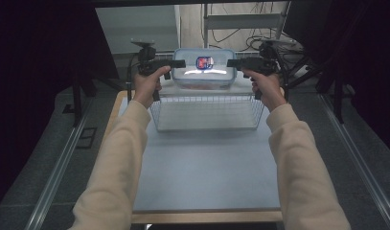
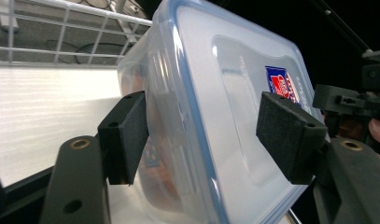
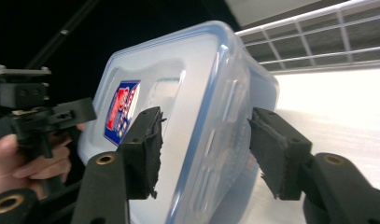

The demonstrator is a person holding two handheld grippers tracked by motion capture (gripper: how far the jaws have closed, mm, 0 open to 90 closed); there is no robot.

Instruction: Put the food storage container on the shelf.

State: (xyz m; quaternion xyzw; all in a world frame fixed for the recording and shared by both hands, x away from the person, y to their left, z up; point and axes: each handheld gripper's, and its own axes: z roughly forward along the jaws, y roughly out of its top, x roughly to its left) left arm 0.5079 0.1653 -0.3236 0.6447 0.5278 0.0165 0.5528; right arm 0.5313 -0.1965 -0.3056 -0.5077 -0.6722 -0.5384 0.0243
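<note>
High view has the lidded box at twelve o'clock beyond the wire basket, my left gripper and right gripper flanking it, jaws loosened, so I judge it delivered.

Right claw straddles the lidded plastic box, pads apart.

Clear box, blue-rimmed lid, red-blue label; white wire basket.
</note>
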